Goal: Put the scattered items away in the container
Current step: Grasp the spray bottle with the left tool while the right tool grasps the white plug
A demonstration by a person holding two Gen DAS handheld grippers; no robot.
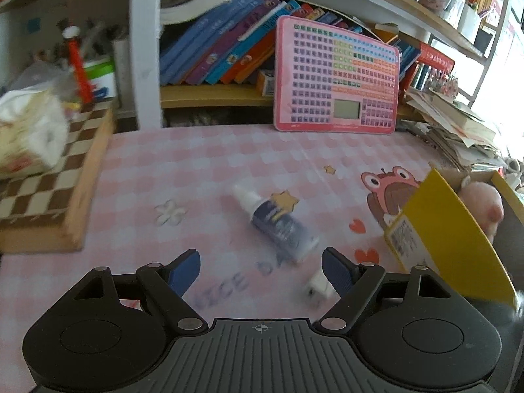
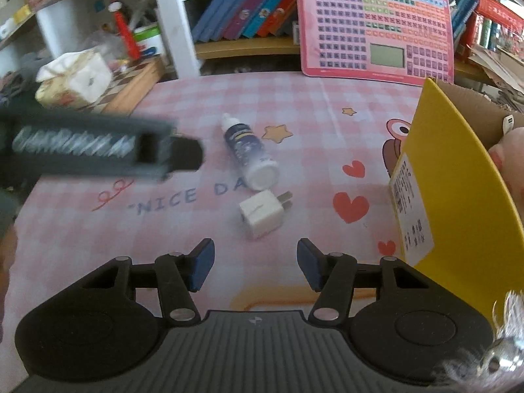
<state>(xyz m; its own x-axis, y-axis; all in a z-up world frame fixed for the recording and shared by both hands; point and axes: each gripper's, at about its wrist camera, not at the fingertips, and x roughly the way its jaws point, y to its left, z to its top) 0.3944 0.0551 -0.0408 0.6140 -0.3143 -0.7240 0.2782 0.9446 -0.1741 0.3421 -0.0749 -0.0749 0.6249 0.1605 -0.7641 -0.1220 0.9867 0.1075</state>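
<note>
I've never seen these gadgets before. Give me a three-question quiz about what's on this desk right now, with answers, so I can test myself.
1. True or false: the small bottle stands upright on the pink checked mat.
2. Which loose thing lies nearest the right hand-held gripper: A) the bottle, B) the white plug, C) the tissue pack?
3. Fill in: the yellow-flapped cardboard box sits at the mat's ____ side in both views.

Key: 1 false, it lies on its side. 2 B. 3 right.
</note>
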